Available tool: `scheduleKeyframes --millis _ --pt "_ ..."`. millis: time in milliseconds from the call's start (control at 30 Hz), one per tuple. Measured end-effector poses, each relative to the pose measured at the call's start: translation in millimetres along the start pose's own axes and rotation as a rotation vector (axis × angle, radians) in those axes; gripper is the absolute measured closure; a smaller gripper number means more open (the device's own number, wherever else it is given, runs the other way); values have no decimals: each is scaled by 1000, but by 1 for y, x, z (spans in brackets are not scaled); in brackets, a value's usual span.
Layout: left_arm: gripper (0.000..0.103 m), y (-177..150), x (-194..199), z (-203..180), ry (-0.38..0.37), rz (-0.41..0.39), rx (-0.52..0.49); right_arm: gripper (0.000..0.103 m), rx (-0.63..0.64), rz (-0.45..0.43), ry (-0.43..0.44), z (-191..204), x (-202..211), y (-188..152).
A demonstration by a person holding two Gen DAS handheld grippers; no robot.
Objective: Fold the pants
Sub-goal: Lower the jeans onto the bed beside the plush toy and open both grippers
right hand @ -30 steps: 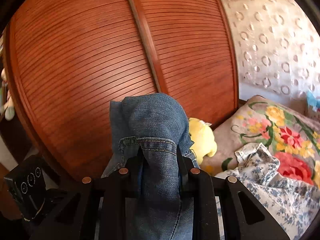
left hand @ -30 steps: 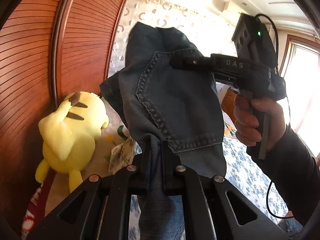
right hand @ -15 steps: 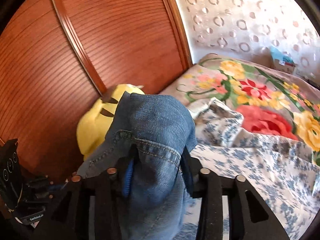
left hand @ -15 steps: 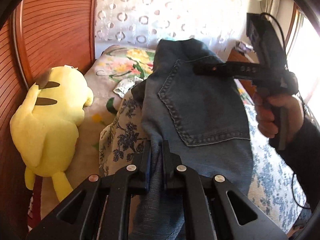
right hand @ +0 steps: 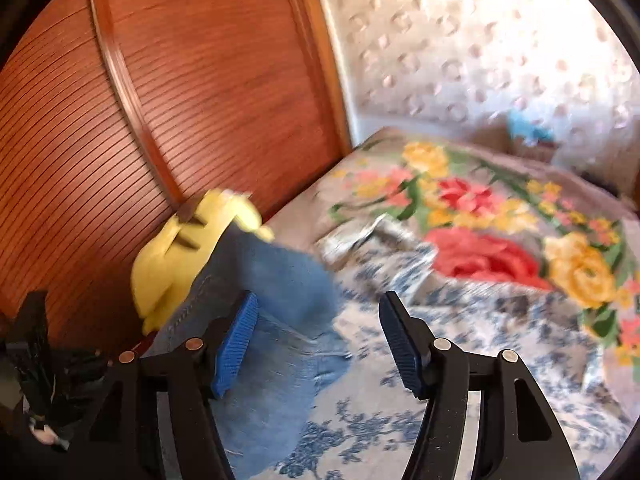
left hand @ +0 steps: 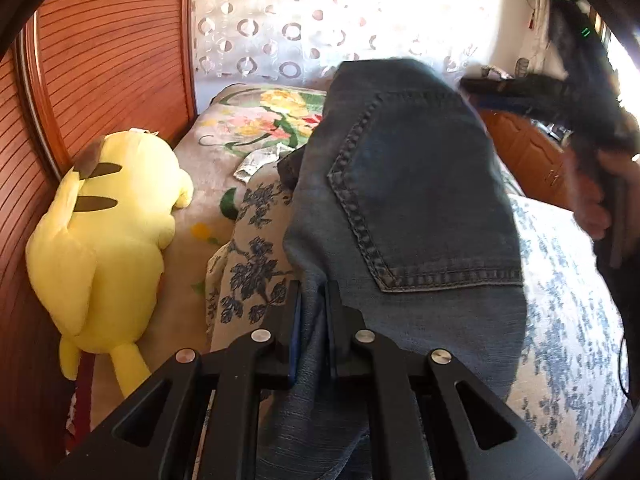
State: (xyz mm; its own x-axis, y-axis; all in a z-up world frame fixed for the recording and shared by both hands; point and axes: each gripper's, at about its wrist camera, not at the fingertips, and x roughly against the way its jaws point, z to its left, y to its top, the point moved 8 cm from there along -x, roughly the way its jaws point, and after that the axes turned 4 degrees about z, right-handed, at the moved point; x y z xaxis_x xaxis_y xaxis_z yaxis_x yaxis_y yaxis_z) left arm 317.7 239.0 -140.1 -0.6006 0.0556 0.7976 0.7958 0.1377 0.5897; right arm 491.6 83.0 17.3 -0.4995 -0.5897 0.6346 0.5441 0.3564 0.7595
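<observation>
Blue denim pants (left hand: 416, 208) hang bunched in front of the left wrist camera, a stitched back pocket facing me. My left gripper (left hand: 313, 300) is shut on a fold of the denim near its lower edge. In the right wrist view the pants (right hand: 280, 320) slump onto the bed by the left pad. My right gripper (right hand: 318, 312) has its jaws opening, and the pads do not press on the cloth. That right gripper (left hand: 472, 85) shows blurred at the upper right of the left wrist view, held by a hand (left hand: 596, 200).
A yellow plush toy (left hand: 108, 232) lies at the bed's left edge against a ribbed wooden wardrobe (left hand: 100, 60). The bed carries a blue-flowered white sheet (right hand: 460, 380) and a bright floral blanket (right hand: 480, 216). A patterned white curtain (left hand: 320, 20) hangs behind.
Both grippers came down toward the bed with the pants. The right gripper, earlier shut on a denim fold, has spread its jaws and the cloth has dropped out to the left. The left grip is unchanged.
</observation>
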Motion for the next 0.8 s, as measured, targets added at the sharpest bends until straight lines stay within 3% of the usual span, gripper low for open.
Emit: scheduleKeyframes --millis 33,67,233,367,467,533,733,800 --pt "92 -2 0 0 2 4 1 41 2 -23 4 4 9 1" --pt "92 -3 0 0 2 4 3 53 18 -38 29 12 15 2" --pt "92 -3 2 -1 1 -5 6 74 152 -35 119 64 16 -9" --pt "92 -5 1 0 16 4 -7 77 213 20 51 67 -14 -24" --pt "92 -8 -1 1 15 10 -8 80 185 97 -7 47 -49 -36" --pt "92 -8 -1 1 12 9 -6 80 160 120 2 41 -66 -44" --pt "91 -7 3 0 8 -7 4 80 134 85 -10 43 -56 -40" --pt "84 -5 10 1 11 -23 15 80 121 66 -4 45 -47 -42"
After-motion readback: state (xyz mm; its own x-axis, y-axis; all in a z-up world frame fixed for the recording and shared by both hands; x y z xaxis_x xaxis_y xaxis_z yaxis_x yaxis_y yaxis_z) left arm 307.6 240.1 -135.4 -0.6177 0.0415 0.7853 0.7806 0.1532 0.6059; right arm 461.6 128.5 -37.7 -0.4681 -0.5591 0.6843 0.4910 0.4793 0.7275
